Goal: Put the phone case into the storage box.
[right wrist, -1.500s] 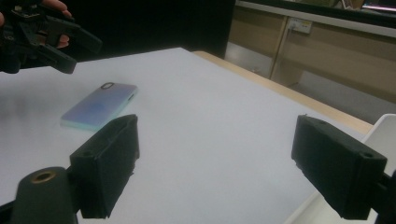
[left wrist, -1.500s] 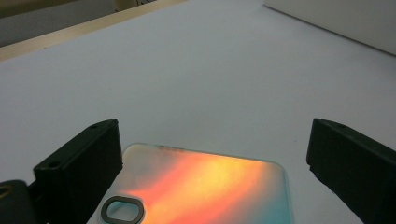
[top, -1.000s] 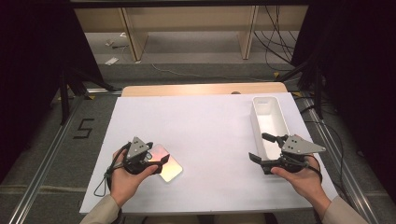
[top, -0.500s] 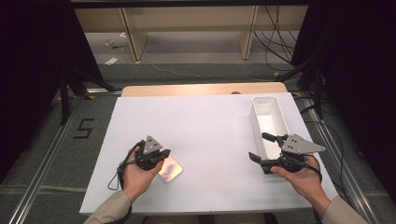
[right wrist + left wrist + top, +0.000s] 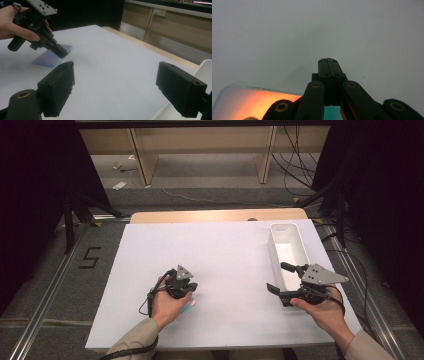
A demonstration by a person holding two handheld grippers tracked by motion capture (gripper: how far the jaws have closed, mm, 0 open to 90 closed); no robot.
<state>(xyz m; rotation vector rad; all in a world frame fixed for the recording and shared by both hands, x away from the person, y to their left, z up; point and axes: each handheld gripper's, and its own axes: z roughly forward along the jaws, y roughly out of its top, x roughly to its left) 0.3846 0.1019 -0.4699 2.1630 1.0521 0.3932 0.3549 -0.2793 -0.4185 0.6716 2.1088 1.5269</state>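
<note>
A flat, glossy card (image 5: 189, 306) with an orange-to-blue sheen lies on the white table top (image 5: 225, 255), near the front left. My left gripper (image 5: 187, 296) points down at it, jaws shut flat against each other with nothing between them. In the left gripper view the shut tips (image 5: 327, 61) sit just past the card (image 5: 249, 102). The right gripper view shows that gripper (image 5: 61, 53) at the card's (image 5: 50, 60) far edge; contact I cannot tell. My right gripper (image 5: 279, 277) hovers open and empty beside a white bin (image 5: 274, 247), jaws (image 5: 119, 87) wide apart.
The long white bin stands at the table's right side, its rim (image 5: 205, 67) just beyond my right jaw. A wooden strip (image 5: 215, 216) borders the table's far edge. Cables and shelf legs lie on the floor behind.
My left hand has moved right and lower over the card, and its jaws have closed with nothing in them. The right hand has kept still.
</note>
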